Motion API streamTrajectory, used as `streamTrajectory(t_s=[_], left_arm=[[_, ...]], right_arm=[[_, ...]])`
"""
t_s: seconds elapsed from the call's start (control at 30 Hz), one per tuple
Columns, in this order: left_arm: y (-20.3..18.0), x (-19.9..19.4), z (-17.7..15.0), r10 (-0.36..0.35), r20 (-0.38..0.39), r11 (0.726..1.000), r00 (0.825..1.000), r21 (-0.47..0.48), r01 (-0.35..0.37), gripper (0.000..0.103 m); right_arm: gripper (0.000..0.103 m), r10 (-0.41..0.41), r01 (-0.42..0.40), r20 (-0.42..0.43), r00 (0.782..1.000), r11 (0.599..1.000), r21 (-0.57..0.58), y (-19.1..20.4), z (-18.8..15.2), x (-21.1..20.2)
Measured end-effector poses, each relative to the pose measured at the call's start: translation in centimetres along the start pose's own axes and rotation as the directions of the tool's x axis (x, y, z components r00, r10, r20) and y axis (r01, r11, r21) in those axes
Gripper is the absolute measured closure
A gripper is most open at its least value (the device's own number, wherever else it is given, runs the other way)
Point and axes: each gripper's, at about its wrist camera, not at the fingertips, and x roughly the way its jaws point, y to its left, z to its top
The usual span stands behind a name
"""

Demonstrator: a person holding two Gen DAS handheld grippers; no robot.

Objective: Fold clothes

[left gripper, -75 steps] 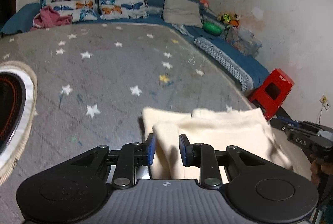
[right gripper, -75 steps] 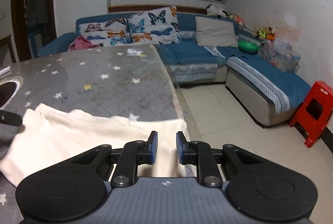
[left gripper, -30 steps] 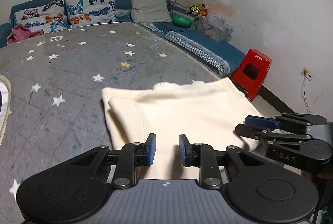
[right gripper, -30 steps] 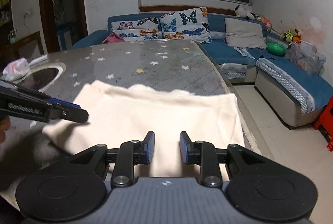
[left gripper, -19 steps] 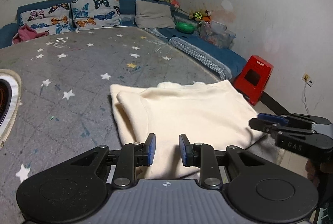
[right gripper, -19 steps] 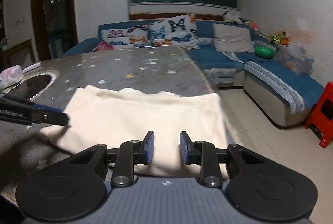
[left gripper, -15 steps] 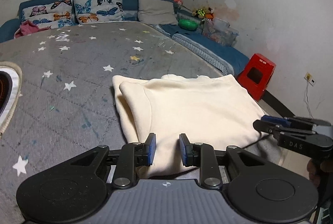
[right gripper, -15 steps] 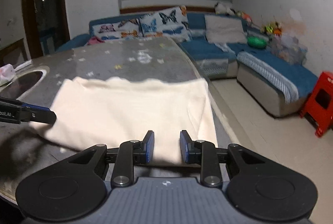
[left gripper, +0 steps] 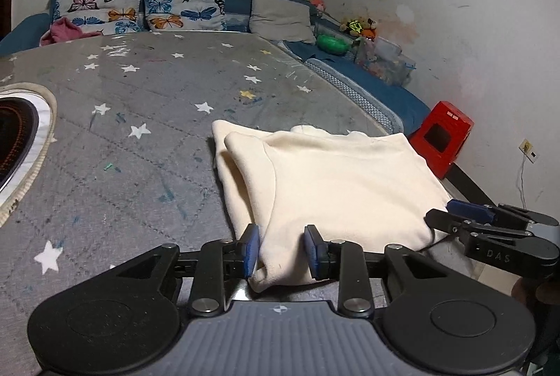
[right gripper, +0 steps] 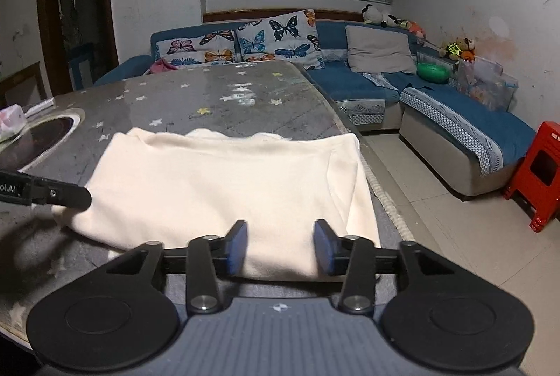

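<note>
- Step in hand, as I read it: letting go after laying a fold. The cream garment (left gripper: 336, 180) lies flat on the tabletop (left gripper: 140, 103), folded into a rough rectangle, at the near right corner by the table edge.
- Left gripper (left gripper: 281, 252): jaws have just been opening. They stand a little apart with the near hem of the garment bunched between them. The left pad looks to be touching the cloth, the right pad just clear; I read it as released, not clamped.
- Right gripper (right gripper: 280, 245): jaws have just been opening too, and wider. The hem on the right side lies between the pads with a visible gap on both sides, so no grip.
- Garment state: doubled layer shows along the left edge in the left wrist view, collar ruffle at the far edge. The right edge sits right at the tabletop rim and droops slightly over it.
- Fold so far looks tidy, no big wrinkles. Whether another fold is wanted I can't say from here; the piece is still fairly wide, so a second fold across seems likely.
- Next move calls for: back both grippers off low and straight so the pads don't drag the hem and undo the fold.
- Then regrip both corners of one short side, pinching every layer, and carry them over level.
- Risk: the edge at the rim could slide off if tugged sideways.
</note>
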Motion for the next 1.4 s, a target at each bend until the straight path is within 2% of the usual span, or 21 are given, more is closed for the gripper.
streamTrajectory(t_s=[0.07, 0.17, 0.27, 0.33, 0.43, 0.5, 0.73, 0.83, 1.1, 1.4], left_arm=[[-0.1, -0.2, 0.0, 0.008, -0.003, 1.000, 1.000, -0.003, -0.008, 0.068], [-0.2, -0.6, -0.2, 0.033, -0.003, 0.999, 0.999, 0.003, -0.033, 0.058], [-0.4, -1.1, -0.3, 0.054, -0.004, 0.998, 0.999, 0.011, -0.054, 0.049], [-0.3, -1.4, -0.4, 0.065, -0.001, 0.998, 0.998, 0.010, -0.065, 0.043], [-0.2, -1.9, -0.5, 0.078, 0.004, 0.997, 0.997, 0.007, -0.078, 0.033], [-0.2, -2.3, -0.7, 0.090, 0.011, 0.996, 0.996, 0.008, -0.090, 0.030], [0.0, -3.4, -1.1, 0.133, 0.031, 0.991, 0.991, 0.011, -0.134, 0.014], [0.2, -4.0, -1.2, 0.151, 0.043, 0.988, 0.988, 0.009, -0.151, 0.010], [0.7, -5.1, -1.8, 0.188, 0.059, 0.982, 0.980, -0.003, -0.188, 0.000], [1.2, -5.8, -2.7, 0.221, 0.037, 0.975, 0.975, -0.004, -0.221, 0.000]], right_arm=[[0.054, -0.002, 0.002, 0.008, 1.000, 1.000, -0.003, 0.3, 0.3, -0.2], [0.048, -0.002, 0.002, 0.012, 1.000, 1.000, -0.007, 0.8, 0.5, -0.2], [0.042, -0.001, 0.001, 0.012, 1.000, 1.000, -0.009, 1.4, 0.5, -0.1], [0.032, -0.001, 0.001, 0.011, 1.000, 1.000, -0.001, 1.8, 0.5, 0.0], [0.031, 0.005, -0.005, 0.010, 1.000, 1.000, 0.014, 2.3, 0.4, 0.0], [0.023, 0.008, -0.009, 0.011, 1.000, 1.000, 0.020, 2.6, 0.4, -0.1], [0.017, 0.001, -0.001, 0.014, 1.000, 1.000, 0.026, 4.2, 0.5, -0.2], [0.010, -0.004, 0.003, 0.020, 1.000, 0.999, 0.033, 4.8, 0.5, -0.4], [0.002, -0.015, 0.014, 0.027, 1.000, 0.999, 0.045, 6.2, 0.4, -1.0], [0.000, -0.038, 0.037, 0.012, 0.999, 0.998, 0.055, 7.2, -0.1, -1.2]])
